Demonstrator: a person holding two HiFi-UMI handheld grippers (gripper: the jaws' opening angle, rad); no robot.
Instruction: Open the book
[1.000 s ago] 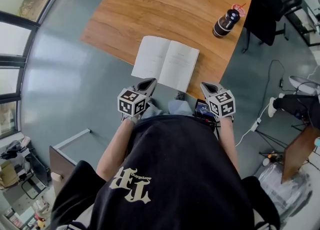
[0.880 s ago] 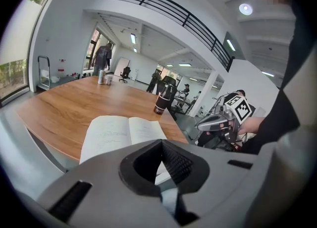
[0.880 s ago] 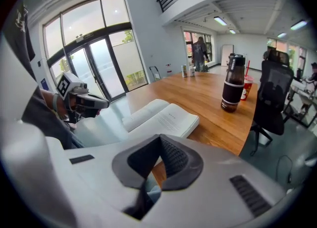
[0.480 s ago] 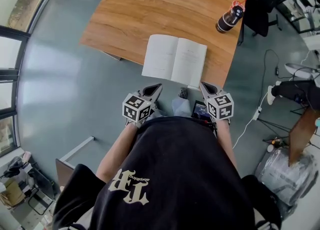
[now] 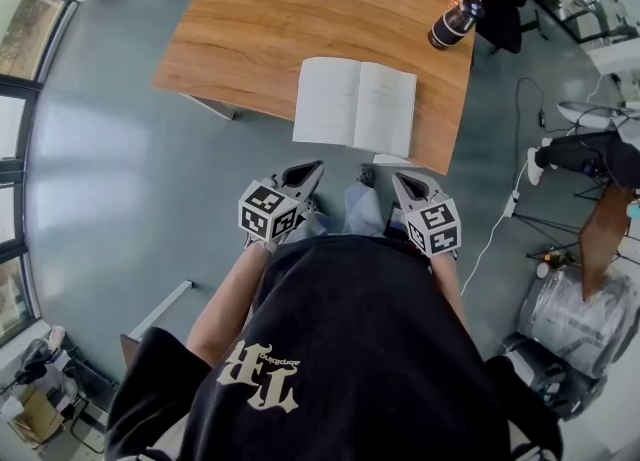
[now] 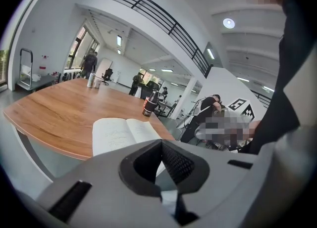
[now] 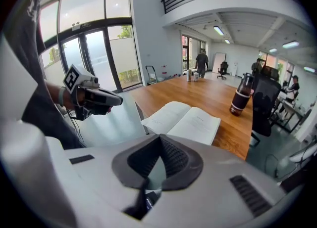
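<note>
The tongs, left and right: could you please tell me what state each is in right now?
Left tongs: shut, holding nothing.
Right tongs: shut, holding nothing.

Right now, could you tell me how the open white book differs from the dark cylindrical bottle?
The open white book lies flat; the dark cylindrical bottle stands upright. The book sits at the near edge, the bottle farther off at the right edge. Both rest on the wooden table.

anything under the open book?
The open book lies flat on the wooden table, its near corner jutting past the edge over the floor. Anything beneath the pages is covered.
</note>
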